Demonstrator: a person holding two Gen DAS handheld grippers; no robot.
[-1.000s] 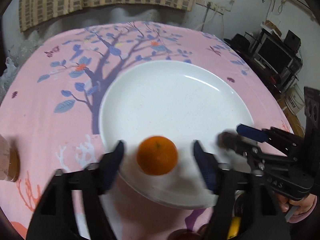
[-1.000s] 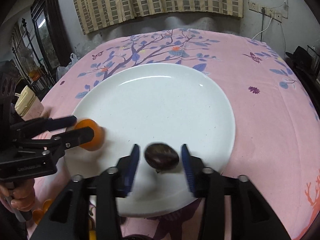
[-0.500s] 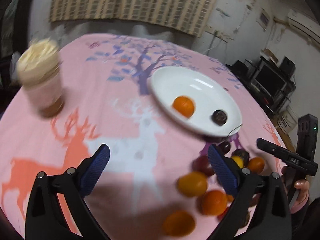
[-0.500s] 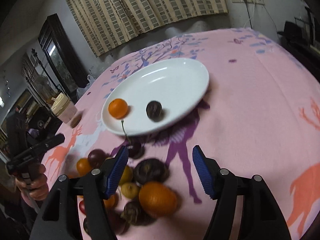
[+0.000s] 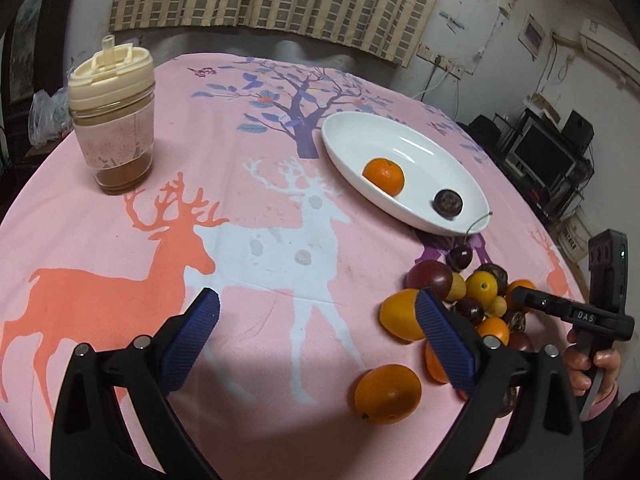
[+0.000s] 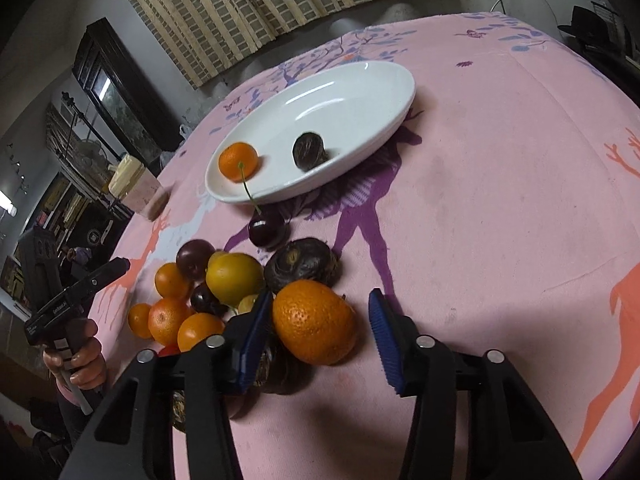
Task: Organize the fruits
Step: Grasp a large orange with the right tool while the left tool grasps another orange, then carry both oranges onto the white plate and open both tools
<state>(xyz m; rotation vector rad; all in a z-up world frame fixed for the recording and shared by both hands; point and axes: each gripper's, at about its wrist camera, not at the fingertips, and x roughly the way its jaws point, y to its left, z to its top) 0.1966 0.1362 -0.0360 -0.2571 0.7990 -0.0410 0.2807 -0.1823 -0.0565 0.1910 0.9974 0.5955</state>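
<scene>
A white plate (image 5: 352, 136) (image 6: 360, 80) holds a small orange (image 5: 383, 176) (image 6: 237, 161) and a dark round fruit (image 5: 448, 202) (image 6: 308, 151). A pile of several oranges, plums and yellow fruits (image 5: 472, 300) (image 6: 208, 292) lies on the pink cloth near the plate, with a cherry (image 6: 265, 229) at its far side. My left gripper (image 5: 316, 340) is open and empty above the cloth, left of the pile. My right gripper (image 6: 318, 330) is open, its blue pads on either side of a large orange (image 6: 314, 322) at the pile's near edge.
A lidded jar with a cream cap (image 5: 113, 114) stands at the far left of the round table. One orange (image 5: 387, 394) lies apart near the table's front edge. Furniture and a monitor stand beyond the table's right side.
Both grippers let go of their fruits on the plate and pulled back from it. The right gripper has come down around the large orange; the left hovers left of the pile.
</scene>
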